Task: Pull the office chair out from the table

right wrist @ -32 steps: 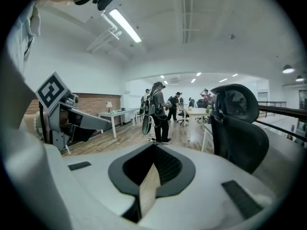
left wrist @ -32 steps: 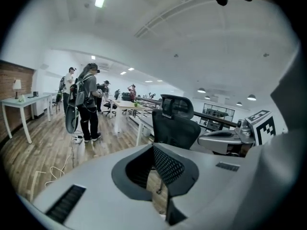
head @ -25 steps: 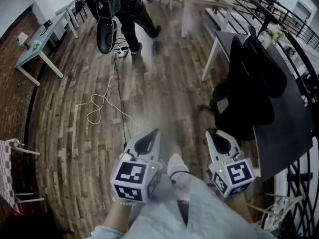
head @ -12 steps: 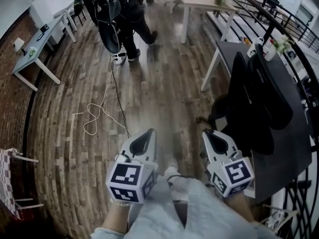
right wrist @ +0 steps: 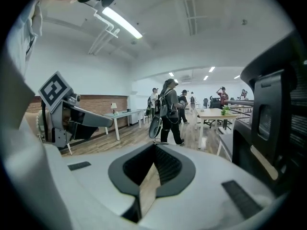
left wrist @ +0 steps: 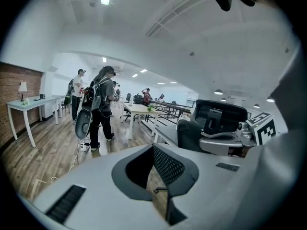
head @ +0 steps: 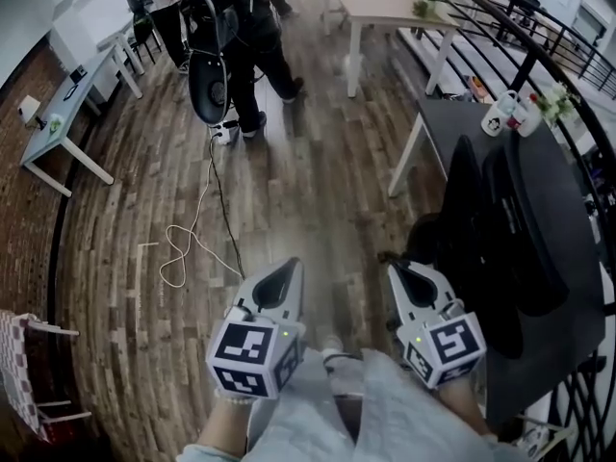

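Since a second ago the view has carried forward over the wood floor. The black office chair (head: 481,229), then ahead on the right, now stands just beside the right claw. Two mugs (head: 508,114) on the dark table have come into view.

Left to right:
- Far left: white desk (head: 58,114) by the brick wall.
- Loose cable (head: 188,248) looped on the floor, left of the claws, running to the far side.
- Far, left of centre: a person with a backpack (head: 241,37), well apart from the chair.
- Left claw (head: 286,277): jaws closed together, nothing between them, held over bare floor.
- Right claw (head: 402,279): jaws closed together too, empty, near the chair's base but not touching it.
- Office chair: pushed in against the left edge of the dark table (head: 452,114), backrest towards the open floor.

Handling, as a judgement: a bulky, fairly heavy piece with a stiff frame. One leg of the base shows low down, the wheels do not. If it has them, it should roll easily on wood with a steady pull. The upper edge of the backrest looks like the best hold, or an armrest. Either claw must open first.

Writing: the cubes carry only square black-and-white markers. One mug has a print too small to read. No brand visible on the chair.
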`<move>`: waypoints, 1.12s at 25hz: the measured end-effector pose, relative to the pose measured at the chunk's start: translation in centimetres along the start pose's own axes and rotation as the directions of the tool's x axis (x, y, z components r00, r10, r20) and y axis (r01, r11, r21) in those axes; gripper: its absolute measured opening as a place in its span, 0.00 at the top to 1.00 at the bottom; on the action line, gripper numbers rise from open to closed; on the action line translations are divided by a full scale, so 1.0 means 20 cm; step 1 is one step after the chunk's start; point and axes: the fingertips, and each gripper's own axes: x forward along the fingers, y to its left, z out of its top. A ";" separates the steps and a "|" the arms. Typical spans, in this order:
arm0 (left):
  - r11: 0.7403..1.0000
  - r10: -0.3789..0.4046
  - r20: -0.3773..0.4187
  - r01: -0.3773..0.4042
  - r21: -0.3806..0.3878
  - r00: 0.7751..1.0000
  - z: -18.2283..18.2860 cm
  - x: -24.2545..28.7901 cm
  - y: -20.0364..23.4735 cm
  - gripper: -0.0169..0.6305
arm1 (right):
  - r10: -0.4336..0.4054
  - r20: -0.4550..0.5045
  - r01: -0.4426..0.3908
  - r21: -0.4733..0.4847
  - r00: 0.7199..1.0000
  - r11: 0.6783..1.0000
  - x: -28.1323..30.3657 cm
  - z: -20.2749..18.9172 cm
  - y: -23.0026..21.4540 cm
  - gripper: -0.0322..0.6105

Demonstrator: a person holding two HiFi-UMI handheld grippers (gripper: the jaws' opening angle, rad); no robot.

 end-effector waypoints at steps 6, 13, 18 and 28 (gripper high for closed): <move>0.999 -0.028 0.004 0.028 0.025 1.000 0.10 0.17 -0.03 0.96 | -0.025 0.001 0.025 0.015 1.000 1.000 0.06 0.01 -0.15 0.94; 0.992 -0.096 0.005 0.095 0.082 0.995 0.20 0.32 -0.11 0.96 | -0.092 0.015 0.091 0.047 0.996 0.995 0.05 0.01 -0.24 0.94; 0.974 -0.191 -0.007 0.191 0.123 0.981 0.23 0.51 -0.15 0.96 | -0.164 0.018 0.163 0.062 0.986 0.985 0.10 0.00 -0.35 0.94; 0.825 -0.498 -0.104 0.508 0.249 0.861 0.43 0.92 -0.35 0.96 | -0.463 0.007 0.457 0.148 0.887 0.877 0.07 0.07 -0.61 0.94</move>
